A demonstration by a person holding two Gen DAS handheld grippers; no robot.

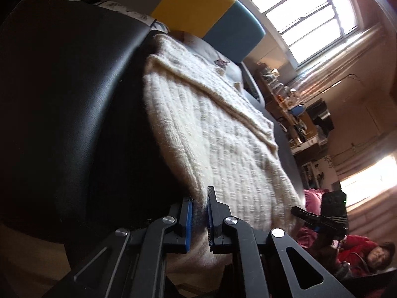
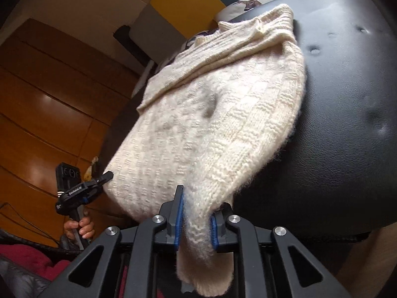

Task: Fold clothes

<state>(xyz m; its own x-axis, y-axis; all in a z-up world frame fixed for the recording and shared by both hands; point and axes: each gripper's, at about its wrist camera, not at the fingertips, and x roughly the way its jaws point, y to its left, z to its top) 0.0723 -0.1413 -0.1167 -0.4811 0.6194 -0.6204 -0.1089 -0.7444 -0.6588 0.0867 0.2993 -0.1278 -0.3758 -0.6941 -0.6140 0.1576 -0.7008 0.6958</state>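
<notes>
Gripping the near hem of a cream knitted sweater [image 1: 218, 134], the left gripper [image 1: 199, 213] has its 2 blue-padded fingers [image 1: 189, 223] nearly together, with a fold of wool pinched between them. In the right wrist view the right gripper [image 2: 196, 216] does the same at the other bottom corner: its 2 blue pads [image 2: 179, 221] are closed onto a hanging tab of knit, which droops below the jaws.

Beyond the grippers the sweater lies spread over a black padded leather seat [image 1: 62, 99], its hem lifted off the edge and its body sloping away up the dimpled cushion. One sleeve [image 2: 198, 64] is folded diagonally across the chest, and the ribbed collar [image 2: 275, 17] sits at the far end.

Further off, a pillow printed with a deer [image 2: 250, 1] lies behind the collar, and yellow and teal panels [image 1: 196, 5] stand past it, possibly a headboard. A bright window [image 1: 307, 17] and a cluttered shelf [image 1: 290, 106] fill the left view's far side; wooden cabinet doors [image 2: 49, 94] fill the right's. A hand [image 2: 80, 227] holds the handle of the other gripper there.
</notes>
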